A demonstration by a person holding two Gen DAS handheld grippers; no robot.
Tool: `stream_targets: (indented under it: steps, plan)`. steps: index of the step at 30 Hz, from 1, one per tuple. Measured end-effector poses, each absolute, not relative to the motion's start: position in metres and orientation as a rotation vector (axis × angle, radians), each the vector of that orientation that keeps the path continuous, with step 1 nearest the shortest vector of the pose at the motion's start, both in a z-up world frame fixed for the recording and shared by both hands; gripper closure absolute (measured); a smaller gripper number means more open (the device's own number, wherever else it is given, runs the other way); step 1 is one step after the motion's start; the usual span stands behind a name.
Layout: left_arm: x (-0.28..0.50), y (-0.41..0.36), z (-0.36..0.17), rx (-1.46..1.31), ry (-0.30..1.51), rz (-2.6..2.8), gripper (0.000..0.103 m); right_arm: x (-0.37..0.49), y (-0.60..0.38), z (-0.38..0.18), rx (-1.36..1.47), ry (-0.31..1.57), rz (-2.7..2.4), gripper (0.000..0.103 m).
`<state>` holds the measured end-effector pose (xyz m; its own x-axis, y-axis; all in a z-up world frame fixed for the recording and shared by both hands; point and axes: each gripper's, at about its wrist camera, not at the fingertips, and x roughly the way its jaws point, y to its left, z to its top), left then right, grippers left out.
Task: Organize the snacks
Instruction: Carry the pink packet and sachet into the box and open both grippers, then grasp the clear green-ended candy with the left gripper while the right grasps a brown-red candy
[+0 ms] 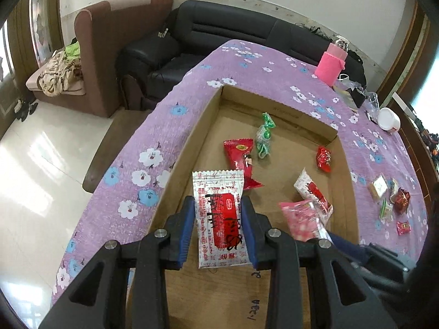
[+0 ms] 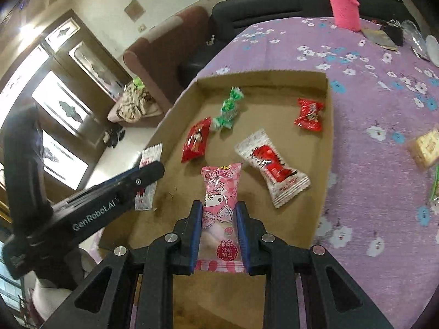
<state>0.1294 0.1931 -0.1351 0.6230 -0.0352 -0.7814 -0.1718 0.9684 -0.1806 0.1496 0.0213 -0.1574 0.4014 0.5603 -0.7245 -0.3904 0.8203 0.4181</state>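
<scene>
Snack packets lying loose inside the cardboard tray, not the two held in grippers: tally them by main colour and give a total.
Red: 2, a long packet and a small one
Green: 1, a twisted sweet
White with red: 1
Total: 4 in the cardboard tray

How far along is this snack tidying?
Done: four snacks already lie in the cardboard box. In hand: the left gripper holds a white-and-red packet, the right gripper a pink packet, both over the box. Left: a few loose snacks on the purple tablecloth.
</scene>
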Motion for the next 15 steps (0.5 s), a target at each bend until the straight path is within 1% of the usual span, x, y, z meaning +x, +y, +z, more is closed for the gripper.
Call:
stream_targets:
  steps: [2,3,4,6,7,9,11,12,13,15]
  plan:
    - [0.129,0.196,-0.135,-0.262,0.889,0.084,0.067,0.146,0.028,-0.159,0.169,0.974,0.605,0.075]
    - [0.129,0.197,-0.133,-0.274,0.884,0.079,0.063,0.145,0.030,-0.159,0.160,0.963,0.601,0.074]
    - [0.128,0.197,-0.132,-0.284,0.880,0.073,0.056,0.144,0.031,-0.158,0.161,0.958,0.608,0.073]
    - [0.123,0.198,-0.125,-0.295,0.865,0.075,0.050,0.142,0.030,-0.154,0.169,0.955,0.630,0.063]
    - [0.120,0.198,-0.121,-0.293,0.854,0.079,0.050,0.140,0.028,-0.150,0.173,0.948,0.635,0.055]
    - [0.109,0.197,-0.108,-0.290,0.825,0.082,0.049,0.134,0.019,-0.140,0.182,0.925,0.647,0.054]
    - [0.093,0.192,-0.092,-0.297,0.786,0.078,0.042,0.126,0.006,-0.129,0.188,0.897,0.659,0.054]
    - [0.086,0.189,-0.085,-0.300,0.767,0.072,0.033,0.119,-0.009,-0.122,0.190,0.874,0.660,0.054]
    - [0.078,0.184,-0.078,-0.301,0.745,0.063,0.026,0.114,-0.019,-0.117,0.190,0.860,0.655,0.054]
    - [0.065,0.168,-0.063,-0.297,0.711,0.027,0.022,0.105,-0.055,-0.108,0.202,0.825,0.624,0.054]
